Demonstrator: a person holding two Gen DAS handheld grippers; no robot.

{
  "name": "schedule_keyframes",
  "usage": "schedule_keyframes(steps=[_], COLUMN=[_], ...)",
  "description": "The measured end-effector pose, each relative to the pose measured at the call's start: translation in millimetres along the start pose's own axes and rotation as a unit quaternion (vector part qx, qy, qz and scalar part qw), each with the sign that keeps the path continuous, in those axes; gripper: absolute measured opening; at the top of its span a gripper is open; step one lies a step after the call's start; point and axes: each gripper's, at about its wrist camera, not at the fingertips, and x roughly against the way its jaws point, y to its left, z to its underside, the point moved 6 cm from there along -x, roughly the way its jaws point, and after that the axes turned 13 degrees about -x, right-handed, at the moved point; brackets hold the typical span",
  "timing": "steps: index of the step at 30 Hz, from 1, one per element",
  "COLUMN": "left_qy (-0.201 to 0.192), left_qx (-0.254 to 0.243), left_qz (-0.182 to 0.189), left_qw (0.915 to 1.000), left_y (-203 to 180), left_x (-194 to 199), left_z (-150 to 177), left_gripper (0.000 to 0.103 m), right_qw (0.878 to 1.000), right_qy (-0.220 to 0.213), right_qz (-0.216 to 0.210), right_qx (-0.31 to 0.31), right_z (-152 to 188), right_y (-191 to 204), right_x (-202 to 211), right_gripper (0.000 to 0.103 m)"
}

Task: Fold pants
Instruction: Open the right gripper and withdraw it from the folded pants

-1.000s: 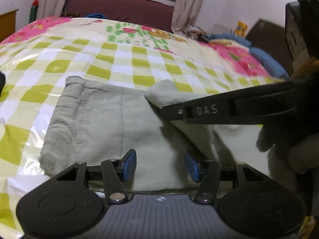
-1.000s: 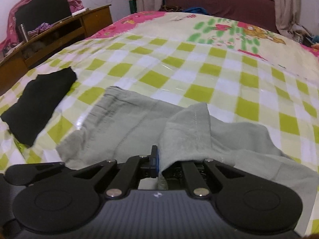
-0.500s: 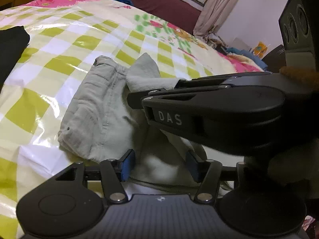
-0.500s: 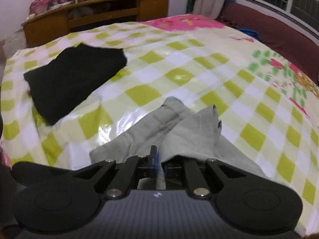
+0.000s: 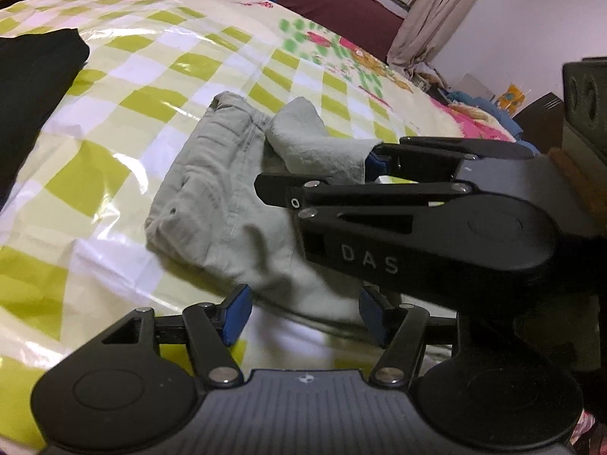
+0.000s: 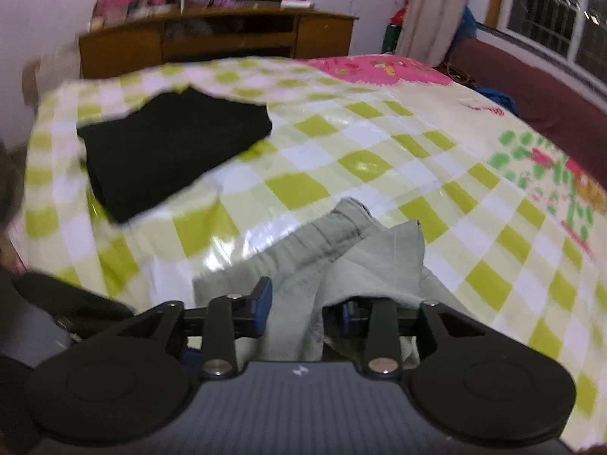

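Observation:
Grey-green pants [image 5: 227, 197] lie partly folded on the green-checked bed cover [image 5: 159, 76]. My left gripper [image 5: 303, 313] is open and empty, low over the near edge of the pants. My right gripper [image 6: 301, 305] has its jaws apart, with a fold of the pants [image 6: 379, 261] draped between and over them. In the left wrist view the right gripper [image 5: 373, 168] reaches in from the right with the raised fold [image 5: 311, 140] at its tips.
A folded black garment [image 6: 170, 144] lies on the bed to the left, also in the left wrist view [image 5: 34, 87]. A wooden cabinet [image 6: 220, 41] stands behind the bed. A maroon sofa [image 6: 531, 83] and a curtain are at the back.
My right gripper was shut on the pants fold and has opened its jaws. It has carried the fold leftward over the pants. Both views have swung to the left.

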Motion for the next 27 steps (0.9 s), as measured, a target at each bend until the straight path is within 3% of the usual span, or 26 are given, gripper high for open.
schedule_keyframes(steps=[4,9,11,12,15,18,21,23,27], left_qy=[-0.002,-0.042,-0.054,-0.057,-0.055,-0.059,-0.054,-0.051,-0.048], left_qx=[0.008,0.01,-0.005,-0.014,-0.039,-0.054,-0.057,-0.048,-0.018], left_qz=[-0.004,-0.018,-0.028,-0.031,-0.038,-0.028,-0.031,-0.025,-0.012], left_qw=[1.0,0.9989,0.9981,0.9978,0.997,0.9964,0.9964,0.9972,0.9986], left_y=[4,7,4,2,-3,-8,-8,-6,3], left_x=[13,32,40,43,49,52,51,49,46], left_z=[7,12,15,16,22,23,23,22,24], left_gripper=[0.075,0.075,0.075,0.075,0.075,0.075,0.075,0.075,0.075], right_qw=[0.999,0.998,0.995,0.99,0.952,0.929,0.91,0.912,0.936], right_qy=[-0.004,-0.02,-0.021,-0.018,-0.004,0.007,0.009,0.01,0.02], right_qz=[0.026,0.048,0.064,0.073,0.09,0.065,0.067,0.068,0.088], right_qx=[0.042,0.039,0.078,0.122,0.294,0.364,0.409,0.405,0.339], right_z=[-5,-9,-7,-4,15,17,11,9,15], right_y=[2,-3,5,12,38,50,52,49,27], right_x=[2,6,3,0,-9,-7,-6,-2,10], right_gripper=[0.038,0.038,0.038,0.038,0.038,0.038,0.046,0.05,0.05])
